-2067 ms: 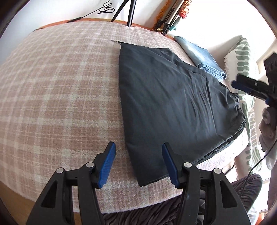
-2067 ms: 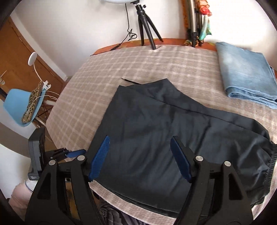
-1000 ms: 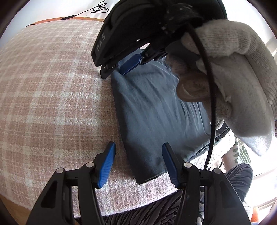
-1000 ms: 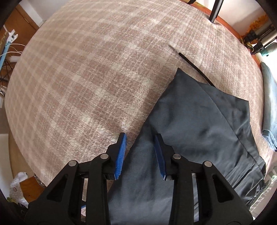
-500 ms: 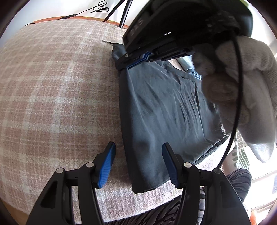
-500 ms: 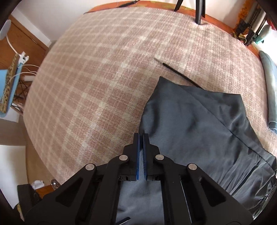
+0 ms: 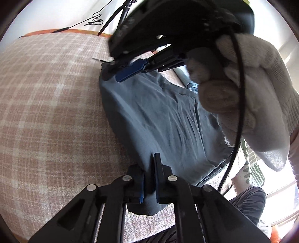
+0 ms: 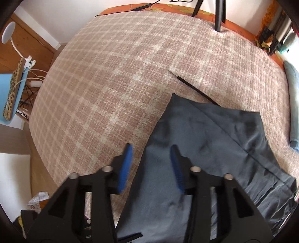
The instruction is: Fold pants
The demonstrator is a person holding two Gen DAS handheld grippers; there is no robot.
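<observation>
Covering almost the whole desk (image 8: 248,31) is a pink-and-cream plaid cloth (image 8: 115,89), with an orange rim of the desk bare along the far edge. Beyond it stands a white wall; two black tripod legs (image 8: 218,16) come down onto the cloth at the far side, and a thin black cable (image 7: 93,19) runs along that edge. To the left, below the desk, a wooden floor shows with a light blue chair (image 8: 13,97) carrying a leopard-print item, and a white lamp stands near it.

One pair of dark grey pants (image 8: 214,149) lies folded on the cloth toward the near right side, one corner pointing toward the far edge, with a single black drawstring (image 8: 194,87) trailing out from it across the plaid. One folded pale blue garment (image 8: 293,104) rests at the right edge of the desk, apart from the pants.

There are two grippers. The left gripper (image 7: 149,177) has its fingers pinched together on the near edge of the pants. The right gripper (image 8: 150,166), held by a hand in a light knit glove (image 7: 248,97), hangs above the pants' left edge; its blue fingers (image 8: 126,164) are opening, with the fabric edge below the gap and neither finger pressing on it.
</observation>
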